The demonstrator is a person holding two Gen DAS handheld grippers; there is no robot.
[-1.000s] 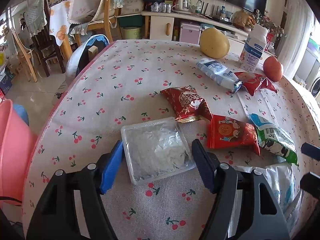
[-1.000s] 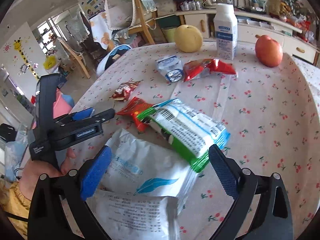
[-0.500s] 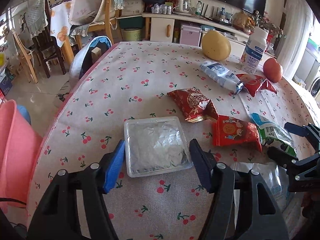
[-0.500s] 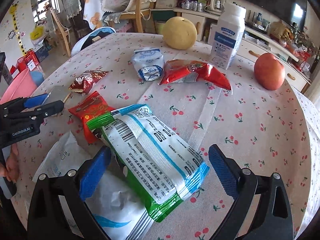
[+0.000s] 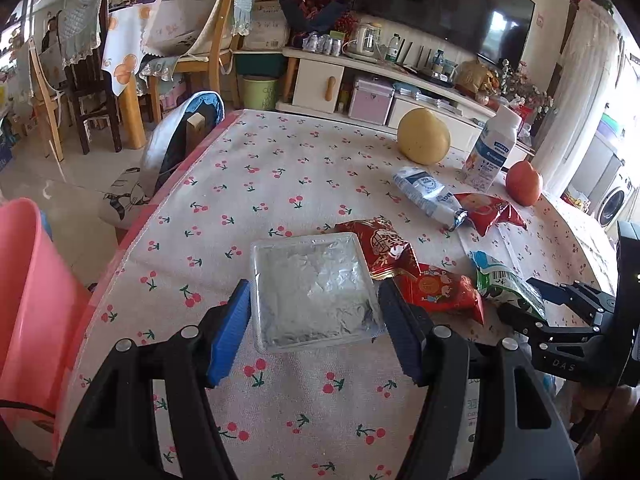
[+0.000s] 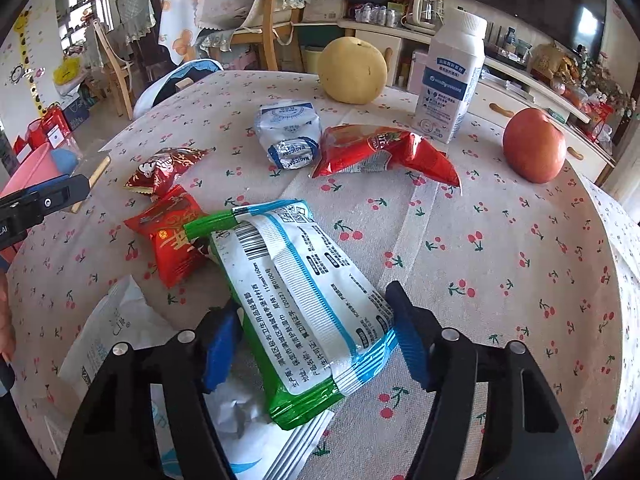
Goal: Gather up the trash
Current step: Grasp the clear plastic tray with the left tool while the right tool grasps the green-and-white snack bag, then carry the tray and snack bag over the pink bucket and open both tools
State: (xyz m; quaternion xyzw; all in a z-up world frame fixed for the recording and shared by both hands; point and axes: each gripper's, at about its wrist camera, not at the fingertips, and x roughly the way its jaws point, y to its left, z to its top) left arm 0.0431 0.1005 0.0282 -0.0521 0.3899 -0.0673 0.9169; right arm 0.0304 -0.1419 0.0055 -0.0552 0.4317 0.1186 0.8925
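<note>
A clear square plastic tray (image 5: 312,292) with a foil-like lining lies flat on the cherry-print tablecloth (image 5: 280,176). My left gripper (image 5: 314,336) is open, its blue pads on either side of the tray's near half. A green, white and blue wipes pack (image 6: 296,292) lies on a white bag (image 6: 120,344). My right gripper (image 6: 310,340) is open, its pads around the pack's near end. Red snack wrappers (image 6: 176,236) lie just left of the pack. A pink bin (image 5: 28,300) stands off the table's left edge.
Farther back lie a red wrapper (image 6: 376,152) and a blue-white pouch (image 6: 288,132). A yellow pomelo (image 6: 354,70), a white bottle (image 6: 450,76) and a red apple (image 6: 534,144) stand behind them. Chairs and a cabinet stand beyond the table.
My left gripper has moved forward so its pads now flank the tray. My right gripper has swung from the white bag onto the wipes pack and narrowed around its end.
</note>
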